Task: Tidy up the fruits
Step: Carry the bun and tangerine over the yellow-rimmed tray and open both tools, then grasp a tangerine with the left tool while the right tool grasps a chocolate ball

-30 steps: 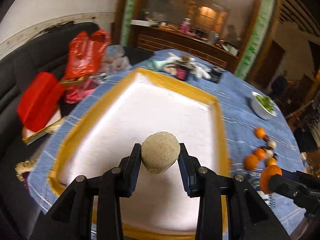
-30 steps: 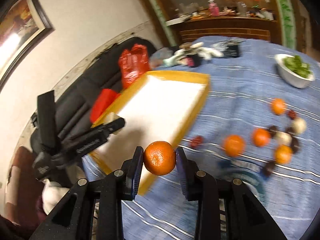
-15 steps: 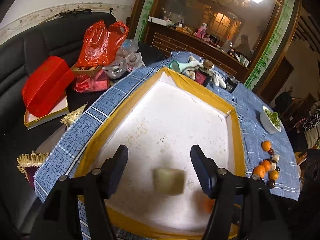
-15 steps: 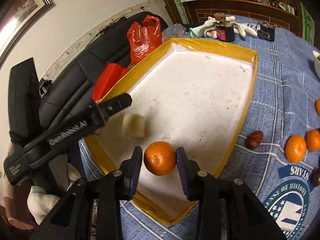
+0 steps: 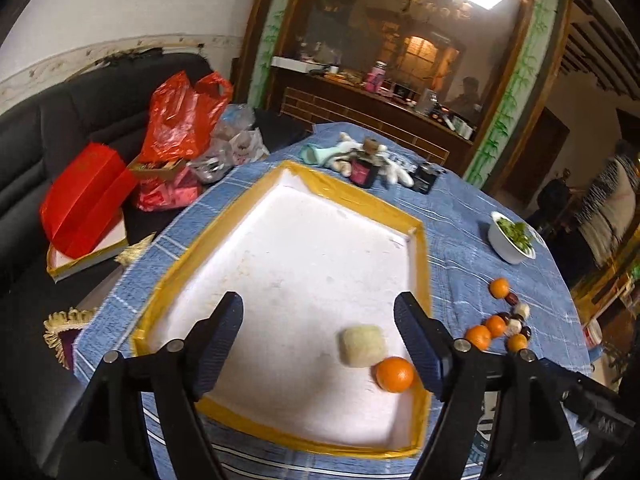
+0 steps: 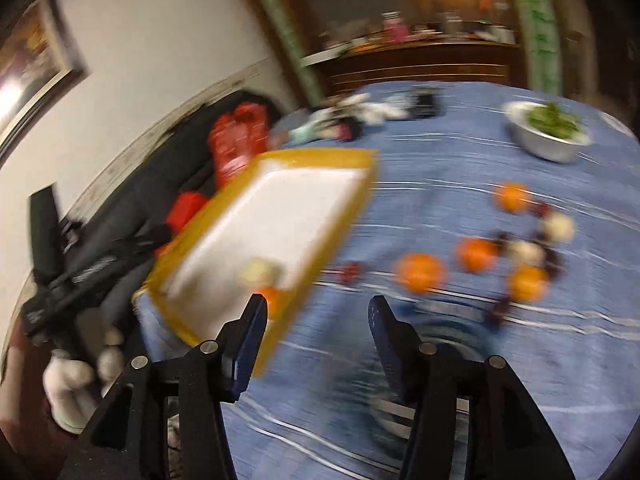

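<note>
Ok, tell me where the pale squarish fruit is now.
In the left wrist view, the pale squarish fruit lies inside the yellow-rimmed tray, near its right corner closest to the camera, right beside the orange.

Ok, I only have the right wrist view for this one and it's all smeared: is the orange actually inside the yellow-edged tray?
Observer: Yes. In the left wrist view the orange lies on the white floor of the tray, close to its near right corner.
Operator: And the pale fruit?
Observer: The pale fruit sits on the tray floor too, right beside the orange. Whether they are touching or just apart, I cannot tell.
Operator: Is the left claw carrying anything?
Observer: No. The left claw is empty, its jaws opening wide above the tray.
</note>
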Demonstrator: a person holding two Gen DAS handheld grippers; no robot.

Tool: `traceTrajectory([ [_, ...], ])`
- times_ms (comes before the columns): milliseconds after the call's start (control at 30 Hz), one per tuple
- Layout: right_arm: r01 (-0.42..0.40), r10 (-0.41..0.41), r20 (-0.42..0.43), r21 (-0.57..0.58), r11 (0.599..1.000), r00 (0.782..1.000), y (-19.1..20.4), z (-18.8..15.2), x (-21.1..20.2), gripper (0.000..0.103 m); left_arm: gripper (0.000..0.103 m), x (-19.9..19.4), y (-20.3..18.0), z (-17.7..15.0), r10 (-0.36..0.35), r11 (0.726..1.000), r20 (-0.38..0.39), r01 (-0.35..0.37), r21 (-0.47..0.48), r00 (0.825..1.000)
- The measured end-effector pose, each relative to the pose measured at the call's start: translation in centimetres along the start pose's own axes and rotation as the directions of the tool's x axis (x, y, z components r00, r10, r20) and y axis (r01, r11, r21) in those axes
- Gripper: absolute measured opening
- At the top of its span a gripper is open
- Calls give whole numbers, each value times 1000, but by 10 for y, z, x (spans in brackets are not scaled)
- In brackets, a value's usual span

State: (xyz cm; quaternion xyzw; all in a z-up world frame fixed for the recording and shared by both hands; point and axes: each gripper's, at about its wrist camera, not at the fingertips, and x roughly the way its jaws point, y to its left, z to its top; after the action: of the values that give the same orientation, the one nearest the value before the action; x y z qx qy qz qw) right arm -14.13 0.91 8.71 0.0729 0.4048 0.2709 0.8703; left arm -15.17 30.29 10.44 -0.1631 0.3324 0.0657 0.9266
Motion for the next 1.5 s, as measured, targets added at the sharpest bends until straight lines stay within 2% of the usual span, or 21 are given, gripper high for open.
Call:
traceTrajectory([
  [133, 107, -110, 16, 124, 987, 994, -60, -14, -23, 58, 77, 10, -35, -10, -49, 995, -41, 52, 80, 998],
  [233, 138, -141, 6, 159, 978, 990, -82, -20, -24, 58, 77, 21, -65, -21, -90, 983, -92, 104, 151, 992],
  [433, 156, -155, -17, 164, 974, 988, -98, -17, -2, 58, 77, 41, -118, -42, -138, 942, -161, 180, 282, 977],
  [533, 188, -187, -21, 127, 974, 982, -100, -13, 9, 57, 77, 56, -139, -47, -140, 923, -194, 199, 329, 971],
  [733, 181, -177, -54, 96, 979, 983, -105, -12, 34, 58, 77, 100, -174, -53, -106, 887, -240, 201, 415, 965],
  [800, 178, -172, -69, 98, 979, 983, -108, -13, 41, 55, 62, 118, -181, -53, -95, 886, -270, 205, 416, 958],
  [867, 163, -157, -68, 101, 981, 985, -111, -12, 41, 54, 56, 131, -185, -53, -90, 885, -299, 214, 414, 950],
  [933, 164, -158, -69, 90, 982, 985, -112, -11, 42, 51, 56, 138, -189, -52, -118, 877, -316, 248, 411, 942],
  [1067, 180, -175, -67, 66, 982, 982, -111, -11, 42, 46, 57, 143, -201, -60, -114, 855, -321, 257, 450, 940],
  [1100, 181, -177, -68, 64, 981, 982, -111, -10, 43, 36, 58, 147, -202, -62, -118, 852, -339, 271, 447, 933],
  [1133, 179, -175, -71, 68, 981, 982, -112, -11, 43, 32, 61, 149, -202, -64, -120, 853, -347, 275, 444, 930],
  [1200, 173, -168, -69, 78, 982, 983, -115, -11, 42, 31, 61, 150, -203, -66, -120, 853, -345, 274, 445, 931],
  [1233, 172, -167, -69, 79, 982, 984, -115, -10, 44, 31, 59, 148, -203, -66, -123, 854, -341, 274, 442, 932],
  [1267, 174, -169, -69, 77, 982, 983, -114, -11, 43, 30, 49, 146, -202, -65, -132, 856, -333, 277, 437, 934],
  [1300, 176, -171, -70, 74, 982, 983, -113, -11, 43, 30, 31, 142, -201, -62, -167, 855, -336, 306, 419, 927],
  [1333, 178, -173, -71, 72, 981, 982, -113, -11, 43, 29, 32, 139, -201, -62, -177, 856, -339, 314, 410, 924],
  [1400, 176, -171, -73, 76, 981, 983, -112, -12, 42, 29, 32, 129, -197, -58, -167, 868, -301, 284, 407, 939],
  [1500, 159, -154, -64, 85, 984, 986, -107, -14, 36, 29, 32, 119, -181, -51, -201, 890, -289, 298, 346, 936],
])
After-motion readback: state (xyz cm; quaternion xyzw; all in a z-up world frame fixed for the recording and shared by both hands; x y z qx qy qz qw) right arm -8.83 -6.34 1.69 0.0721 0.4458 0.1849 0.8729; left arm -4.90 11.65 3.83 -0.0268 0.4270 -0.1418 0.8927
